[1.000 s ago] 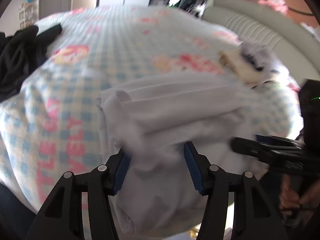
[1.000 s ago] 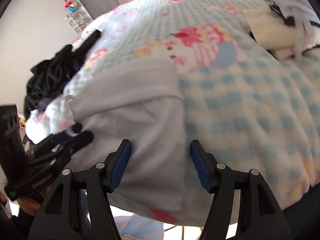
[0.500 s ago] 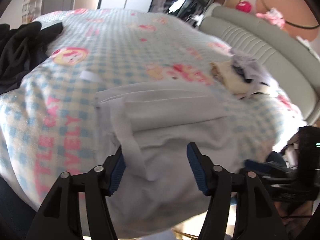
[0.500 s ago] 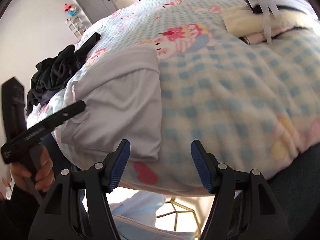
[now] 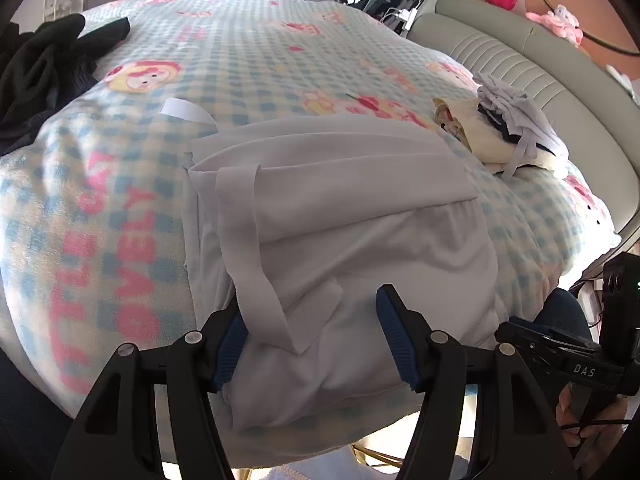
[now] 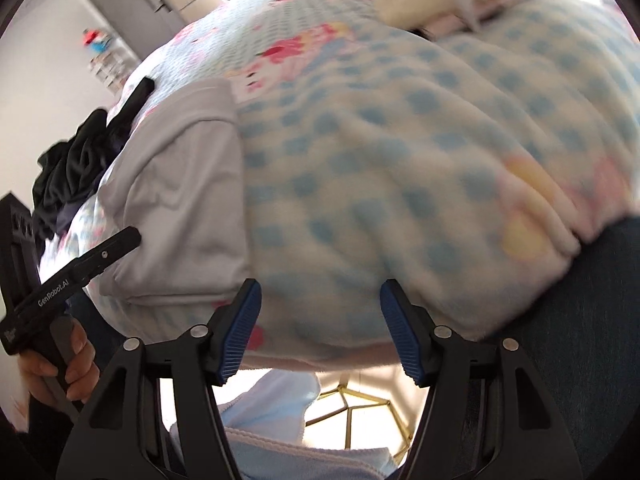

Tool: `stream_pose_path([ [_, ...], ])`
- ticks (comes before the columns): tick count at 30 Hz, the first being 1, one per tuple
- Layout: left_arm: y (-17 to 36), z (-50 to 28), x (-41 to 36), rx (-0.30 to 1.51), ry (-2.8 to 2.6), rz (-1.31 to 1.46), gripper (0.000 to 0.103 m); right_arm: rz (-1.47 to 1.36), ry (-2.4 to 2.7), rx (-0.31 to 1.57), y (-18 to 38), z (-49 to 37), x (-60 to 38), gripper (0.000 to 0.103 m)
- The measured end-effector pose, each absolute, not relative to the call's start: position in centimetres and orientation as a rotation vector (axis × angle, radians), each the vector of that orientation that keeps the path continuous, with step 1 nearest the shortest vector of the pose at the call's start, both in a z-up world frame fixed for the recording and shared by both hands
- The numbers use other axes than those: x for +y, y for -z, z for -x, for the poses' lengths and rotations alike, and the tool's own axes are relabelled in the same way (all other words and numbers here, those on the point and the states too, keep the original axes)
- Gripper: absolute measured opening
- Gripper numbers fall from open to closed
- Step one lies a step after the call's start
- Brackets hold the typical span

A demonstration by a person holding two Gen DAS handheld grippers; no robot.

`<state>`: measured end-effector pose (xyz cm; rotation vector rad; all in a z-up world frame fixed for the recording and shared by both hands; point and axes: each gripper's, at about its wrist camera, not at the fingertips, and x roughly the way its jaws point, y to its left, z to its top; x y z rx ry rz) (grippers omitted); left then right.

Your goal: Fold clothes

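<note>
Near the front edge of the bed [image 5: 256, 40], on a blue-checked cartoon blanket [image 5: 100, 208], lies a white garment [image 5: 360, 216], partly folded, its upper half doubled over in flat layers and its lower part draping over the edge. A white strap [image 5: 244, 240] runs down across its left side. The left tool [image 5: 314, 336] hangs just above the garment's lower part with its jaws spread; they have just been opening, and the cloth lies between the blue pads without being pressed. The right tool [image 6: 320, 330] is off the garment's right side, over bare blanket at the bed's front edge, jaws apart and holding nothing. A hand [image 6: 60, 368] grips the left tool's handle in the right wrist view. At the bed's left edge sits a heap of black clothing [image 5: 44, 68]. Toward the right edge, near the padded headboard [image 5: 520, 64], is a small pile of cream and white clothes [image 5: 500, 128], well apart from the white garment.
</note>
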<state>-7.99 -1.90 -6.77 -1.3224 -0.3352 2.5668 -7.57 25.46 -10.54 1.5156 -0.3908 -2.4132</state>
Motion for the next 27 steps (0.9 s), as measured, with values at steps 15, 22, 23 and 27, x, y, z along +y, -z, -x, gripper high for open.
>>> stream_pose_path([
  [15, 7.0, 5.6, -1.6, -0.378, -2.508, 1.372, 0.066, -1.498, 2.456, -0.157, 11.2, 7.5, 20.7, 0.063],
  [22, 6.9, 5.4, -2.5, -0.429, -2.517, 1.352, 0.066, -1.538, 2.509, -0.346, 11.2, 7.9, 23.7, 0.063],
  [23, 6.8, 5.4, -2.5, -0.428, -2.520, 1.345, 0.066, -1.525, 2.500, -0.358, 11.1, 7.8, 23.8, 0.064],
  [27, 6.0, 5.3, -3.0, -0.492, -2.511, 1.275, 0.066, -1.447, 2.468, -0.301, 10.2, 7.0, 22.4, 0.066],
])
